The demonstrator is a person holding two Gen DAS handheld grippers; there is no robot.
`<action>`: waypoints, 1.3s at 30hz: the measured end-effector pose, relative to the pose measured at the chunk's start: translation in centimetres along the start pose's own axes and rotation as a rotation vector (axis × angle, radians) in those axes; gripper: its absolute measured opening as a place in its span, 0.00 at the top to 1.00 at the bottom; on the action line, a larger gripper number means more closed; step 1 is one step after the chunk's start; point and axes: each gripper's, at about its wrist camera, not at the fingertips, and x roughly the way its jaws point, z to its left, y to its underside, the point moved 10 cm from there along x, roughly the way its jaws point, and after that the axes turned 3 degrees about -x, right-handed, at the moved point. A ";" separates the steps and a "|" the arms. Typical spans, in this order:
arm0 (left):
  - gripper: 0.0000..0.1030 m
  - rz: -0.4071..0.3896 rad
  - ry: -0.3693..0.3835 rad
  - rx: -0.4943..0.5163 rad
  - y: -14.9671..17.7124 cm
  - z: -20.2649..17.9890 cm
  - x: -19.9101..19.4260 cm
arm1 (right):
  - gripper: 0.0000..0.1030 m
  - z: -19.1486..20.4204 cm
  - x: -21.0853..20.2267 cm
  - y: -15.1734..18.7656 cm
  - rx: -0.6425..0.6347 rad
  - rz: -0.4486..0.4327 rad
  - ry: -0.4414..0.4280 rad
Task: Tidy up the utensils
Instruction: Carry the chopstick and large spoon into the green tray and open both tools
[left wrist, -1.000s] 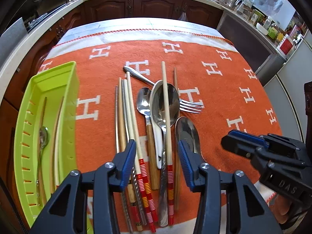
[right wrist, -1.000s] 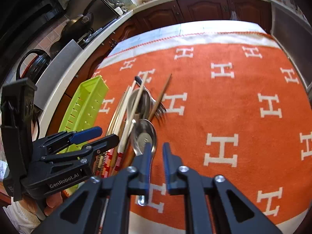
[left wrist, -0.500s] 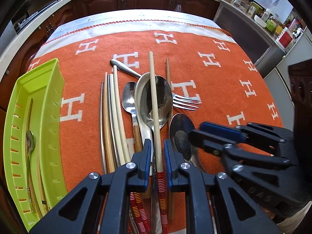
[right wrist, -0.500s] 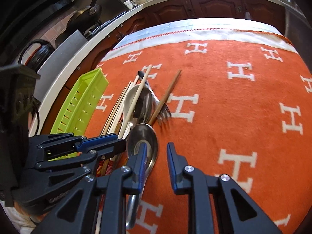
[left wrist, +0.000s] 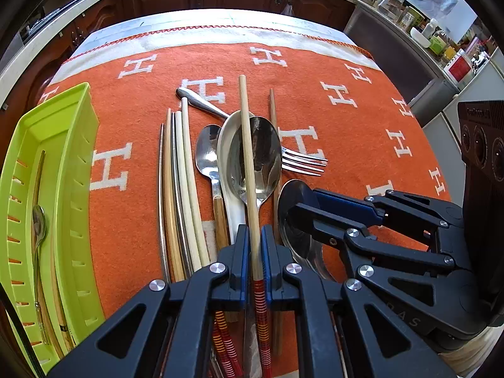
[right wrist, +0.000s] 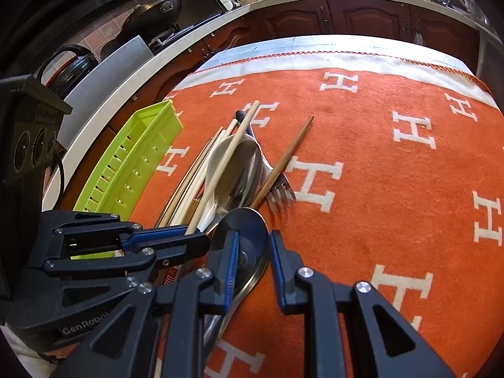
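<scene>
My left gripper (left wrist: 253, 245) is shut on a pale chopstick with a red-striped end (left wrist: 247, 157), which lies over a large steel spoon (left wrist: 264, 157) and a white ceramic spoon (left wrist: 225, 157). My right gripper (right wrist: 253, 236) is open, and its fingers straddle the bowl of a steel spoon (right wrist: 242, 220) on the orange cloth without pinching it. In the left wrist view the right gripper (left wrist: 302, 201) comes in from the right over that spoon (left wrist: 296, 242). A lime-green tray (left wrist: 78, 132) at the left holds a small spoon (left wrist: 39, 220) and chopsticks.
Several more chopsticks (left wrist: 186, 173), a wood-handled spoon (left wrist: 206, 151), a brown chopstick (right wrist: 283, 160) and a fork (left wrist: 302, 160) lie in the pile. The orange cloth (right wrist: 393, 189) stretches bare to the right. Dark cabinets and a counter surround the table.
My left jaws have closed from wide apart onto the striped chopstick. The right gripper has shifted left and down over the steel spoon's bowl, its gap unchanged.
</scene>
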 end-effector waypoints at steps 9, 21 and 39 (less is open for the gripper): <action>0.97 -0.009 0.009 -0.019 0.1 0.1 -0.3 | 0.95 0.3 -0.3 0.2 0.007 -0.007 -0.012; 0.97 -0.091 0.050 -0.028 0.2 0.8 -5.0 | 0.99 0.5 -2.8 0.2 0.076 -0.034 -0.026; 0.97 -0.262 -0.230 -0.178 1.7 14.7 -14.9 | 0.99 11.7 -7.4 -7.1 -0.093 -0.146 -0.016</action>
